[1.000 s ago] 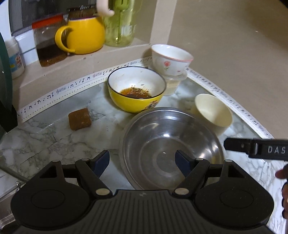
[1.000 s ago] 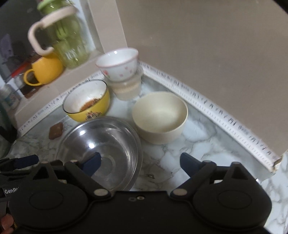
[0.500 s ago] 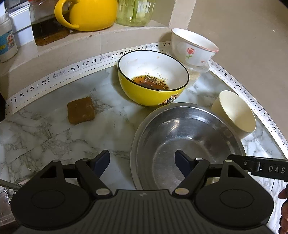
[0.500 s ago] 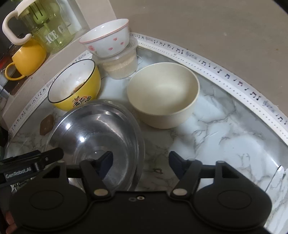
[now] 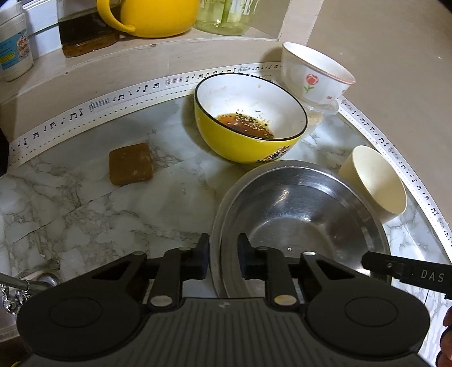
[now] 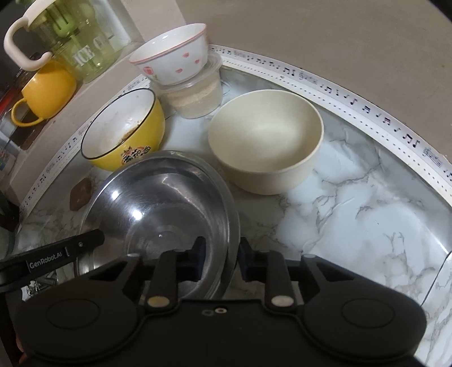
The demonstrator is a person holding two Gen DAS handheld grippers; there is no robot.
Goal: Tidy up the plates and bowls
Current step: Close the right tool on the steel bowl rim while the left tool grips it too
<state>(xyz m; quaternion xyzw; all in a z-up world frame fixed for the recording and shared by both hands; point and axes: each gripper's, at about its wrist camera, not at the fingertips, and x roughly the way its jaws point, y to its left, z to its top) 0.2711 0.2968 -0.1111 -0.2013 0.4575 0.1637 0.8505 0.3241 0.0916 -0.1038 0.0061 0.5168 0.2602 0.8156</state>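
A steel bowl (image 5: 302, 214) sits on the marble counter; it also shows in the right wrist view (image 6: 163, 209). My left gripper (image 5: 223, 258) is closed on its near left rim, one finger inside and one outside. My right gripper (image 6: 221, 258) is closed on its near right rim the same way. Behind it stand a yellow bowl (image 5: 248, 124) with brown sauce, a cream bowl (image 6: 265, 141), and a white flowered bowl (image 6: 172, 60) on a plastic tub (image 6: 195, 96).
A brown block (image 5: 130, 163) lies on the counter at the left. A ledge behind holds a yellow mug (image 5: 152, 17), a jar (image 5: 82, 31) and a green pitcher (image 6: 73, 34). A music-note strip (image 6: 353, 98) borders the counter by the wall.
Both grippers moved forward and down to the steel bowl and closed from wide open onto its rim, left gripper on the left side, right gripper on the right side.
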